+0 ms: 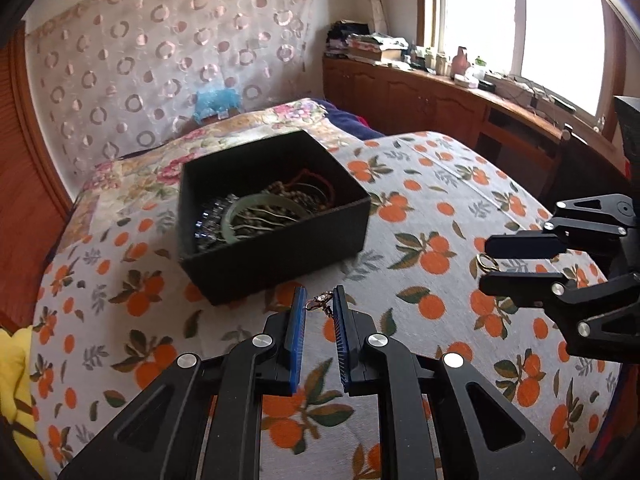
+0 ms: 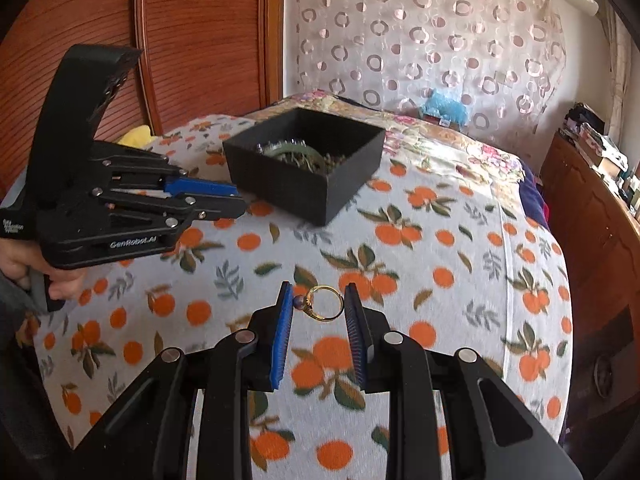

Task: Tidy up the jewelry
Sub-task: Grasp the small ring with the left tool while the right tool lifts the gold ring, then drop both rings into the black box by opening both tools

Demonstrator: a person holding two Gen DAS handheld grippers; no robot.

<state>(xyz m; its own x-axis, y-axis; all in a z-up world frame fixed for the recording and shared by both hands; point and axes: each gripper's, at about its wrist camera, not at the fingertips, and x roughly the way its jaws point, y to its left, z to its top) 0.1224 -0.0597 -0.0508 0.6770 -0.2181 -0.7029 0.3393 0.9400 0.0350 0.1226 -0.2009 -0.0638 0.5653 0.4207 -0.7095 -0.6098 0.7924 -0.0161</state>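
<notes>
A black open box [image 1: 280, 248] on the bed holds bangles, beads and chains; it also shows in the right wrist view as the box [image 2: 280, 184]. Just in front of it my left gripper [image 1: 319, 296] is shut on a small rose-gold clasp piece [image 1: 320, 302], pinched between the blue pad tips. My right gripper [image 2: 319, 292] is shut on a gold ring [image 2: 311, 299] with a small bead, held above the bedspread. From the left wrist, the right gripper [image 1: 485, 265] with the ring [image 1: 482, 260] is off to the right. The left gripper [image 2: 240, 199] is beside the box's left corner.
An orange-print bedspread [image 2: 440, 240] covers the bed, with a floral quilt [image 1: 240, 128] behind the box. A wooden cabinet [image 1: 440, 100] with clutter runs under the window on the right. A hand [image 2: 24, 264] holds the left gripper's handle.
</notes>
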